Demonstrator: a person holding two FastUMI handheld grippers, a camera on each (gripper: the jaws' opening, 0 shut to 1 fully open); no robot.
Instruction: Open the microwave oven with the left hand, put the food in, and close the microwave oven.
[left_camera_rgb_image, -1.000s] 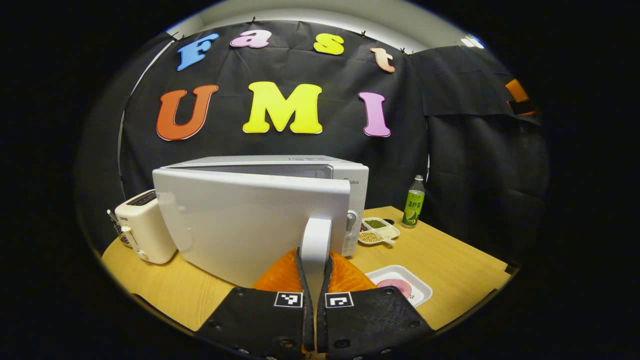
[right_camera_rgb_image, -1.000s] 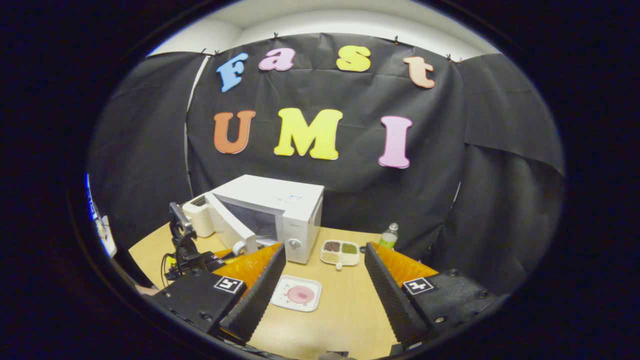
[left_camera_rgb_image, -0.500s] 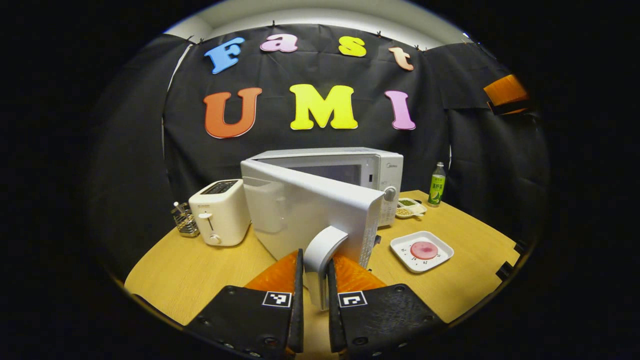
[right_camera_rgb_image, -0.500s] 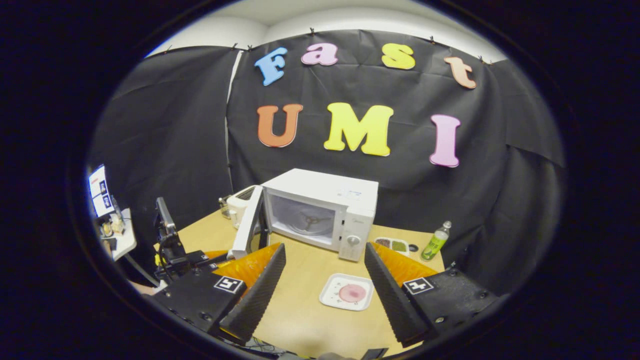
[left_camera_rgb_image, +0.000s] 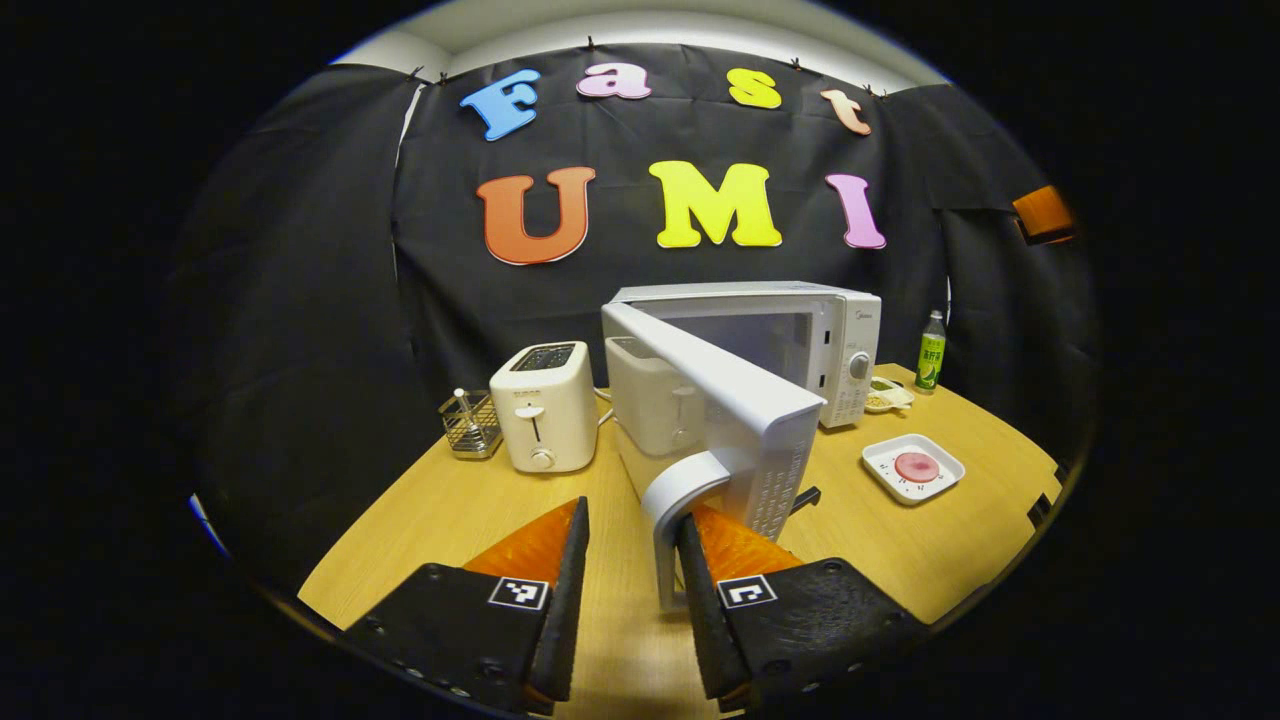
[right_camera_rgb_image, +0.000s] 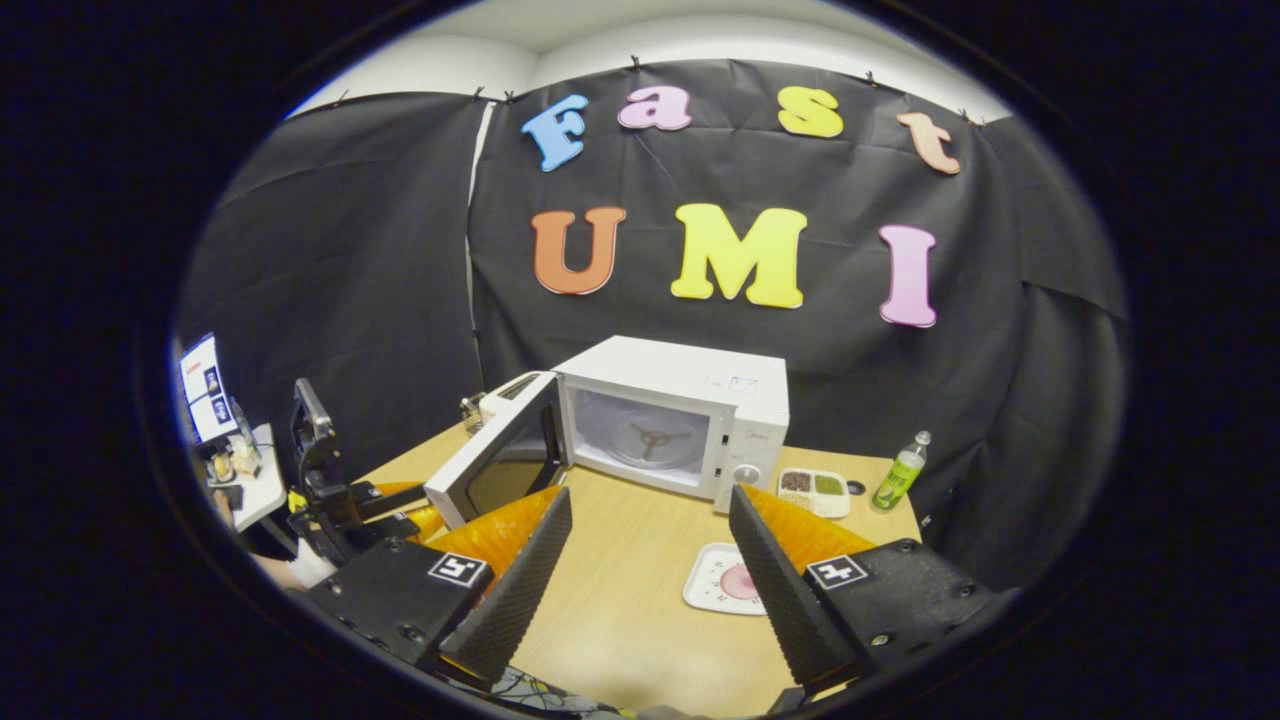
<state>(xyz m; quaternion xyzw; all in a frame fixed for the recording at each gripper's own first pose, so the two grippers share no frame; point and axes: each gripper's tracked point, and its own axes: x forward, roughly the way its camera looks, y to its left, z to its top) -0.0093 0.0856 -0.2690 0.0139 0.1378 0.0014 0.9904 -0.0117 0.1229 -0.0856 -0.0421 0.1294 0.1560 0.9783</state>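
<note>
2 fingers of the left gripper (left_camera_rgb_image: 628, 600) are spread, with the door handle (left_camera_rgb_image: 678, 520) of the microwave oven (left_camera_rgb_image: 790, 340) seen between them, nearest the right finger; contact cannot be told. The door (right_camera_rgb_image: 495, 465) is swung wide. The right gripper (right_camera_rgb_image: 648, 590) is held open above the wooden table (right_camera_rgb_image: 620, 620), near the white tray (right_camera_rgb_image: 715, 590) carrying pink food (right_camera_rgb_image: 740, 580).

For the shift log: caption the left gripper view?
Left gripper open around handle of swung-open microwave door.

Toaster (left_camera_rgb_image: 543, 405) left of microwave (left_camera_rgb_image: 790, 340), plate (left_camera_rgb_image: 913, 467) on table (left_camera_rgb_image: 440, 520) before it.
</note>
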